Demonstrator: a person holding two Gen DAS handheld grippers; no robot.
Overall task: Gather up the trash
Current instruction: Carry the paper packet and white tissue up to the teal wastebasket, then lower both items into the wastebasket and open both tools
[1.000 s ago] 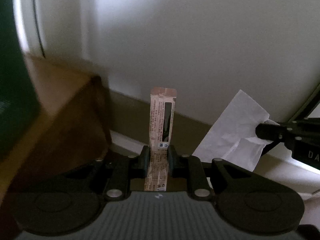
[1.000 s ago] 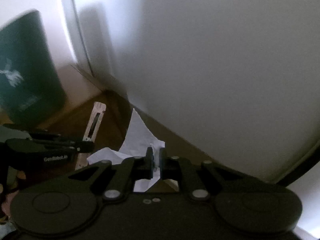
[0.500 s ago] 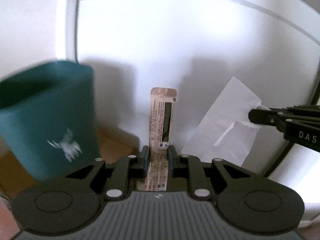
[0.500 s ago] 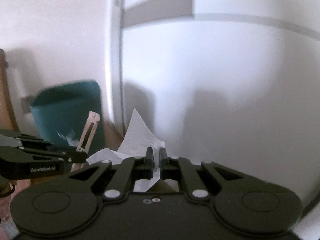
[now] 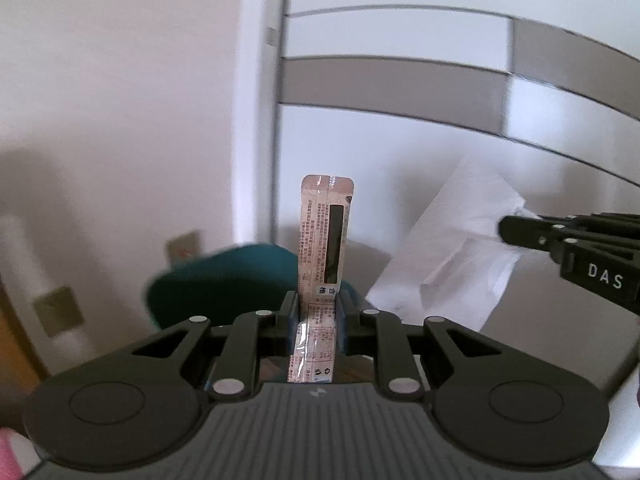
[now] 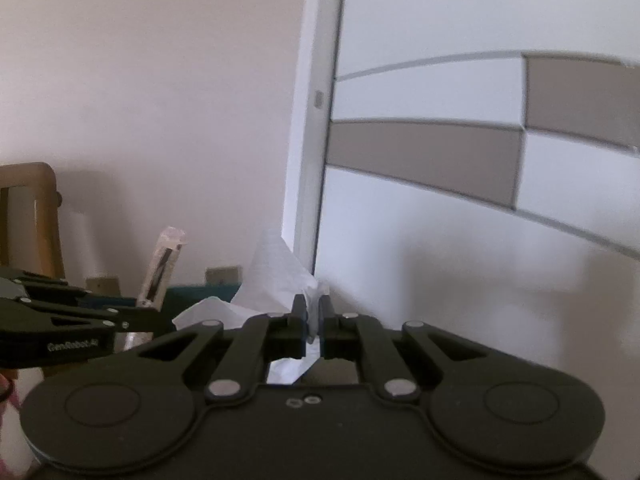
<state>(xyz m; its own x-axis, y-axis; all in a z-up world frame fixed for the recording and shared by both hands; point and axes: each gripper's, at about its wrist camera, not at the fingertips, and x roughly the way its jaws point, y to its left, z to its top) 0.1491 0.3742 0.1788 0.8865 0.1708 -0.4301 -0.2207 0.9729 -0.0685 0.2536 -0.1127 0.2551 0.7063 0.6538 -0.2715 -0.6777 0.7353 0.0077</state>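
Note:
My left gripper point(image 5: 318, 300) is shut on a long pink snack wrapper point(image 5: 326, 236) that sticks straight up from its jaws. My right gripper point(image 6: 313, 306) is shut on a crumpled white tissue point(image 6: 276, 276). Seen from the left wrist, the tissue point(image 5: 452, 256) hangs to the right of the wrapper, with the right gripper point(image 5: 506, 229) clamped on its edge. Seen from the right wrist, the left gripper point(image 6: 154, 316) and its wrapper point(image 6: 162, 268) are at the left. A teal bin point(image 5: 224, 280) stands low, just behind the left gripper's fingers; its rim point(image 6: 200, 294) shows behind the tissue.
A white wall point(image 5: 120, 100) and a white door with grey-brown panels point(image 5: 400, 84) fill the background. Wall sockets point(image 5: 182, 246) sit low on the wall by the bin. A wooden chair frame point(image 6: 28, 216) stands at the far left.
Both grippers have risen with their loads still held. The floor and skirting have dropped out of view, the teal bin has sunk low in the picture, and the door's upper panels now show.

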